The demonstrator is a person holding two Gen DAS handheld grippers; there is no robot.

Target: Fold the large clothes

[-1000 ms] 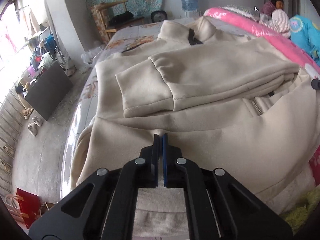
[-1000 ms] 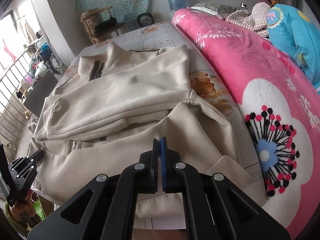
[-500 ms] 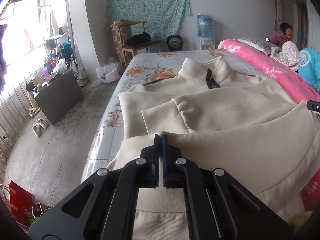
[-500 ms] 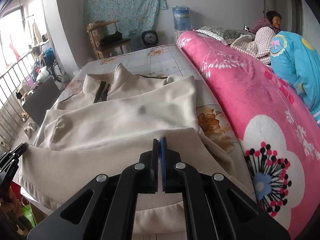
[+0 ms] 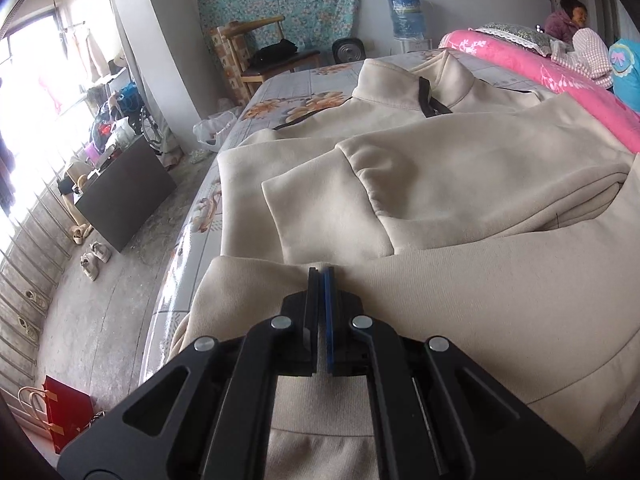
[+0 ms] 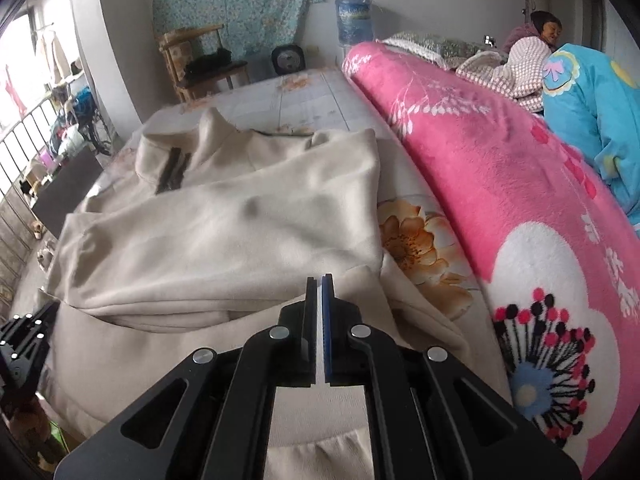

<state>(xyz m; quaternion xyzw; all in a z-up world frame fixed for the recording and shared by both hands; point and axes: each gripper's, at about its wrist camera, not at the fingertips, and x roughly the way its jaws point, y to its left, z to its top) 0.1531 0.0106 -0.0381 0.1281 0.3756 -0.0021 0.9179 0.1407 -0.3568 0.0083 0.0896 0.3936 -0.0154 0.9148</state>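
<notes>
A large cream zip-up sweatshirt (image 5: pixel 460 168) lies on the bed, collar at the far end, both sleeves folded across its chest. It also shows in the right wrist view (image 6: pixel 224 232). My left gripper (image 5: pixel 320 276) is shut on the left part of the bottom hem (image 5: pixel 480 280) and holds it lifted over the body. My right gripper (image 6: pixel 320 284) is shut on the right part of the same hem (image 6: pixel 352 280). The left gripper shows at the right wrist view's left edge (image 6: pixel 24 332).
The bed has a floral sheet (image 6: pixel 416 236). A rolled pink blanket (image 6: pixel 520 208) runs along its right side, with a person (image 6: pixel 536 48) and a blue blanket (image 6: pixel 592 120) behind. Left of the bed are bare floor, a dark cabinet (image 5: pixel 124 192) and a red bag (image 5: pixel 68 412).
Both grippers have lifted the bottom hem off the near bed edge and carried it forward over the folded sleeves, toward the collar.
</notes>
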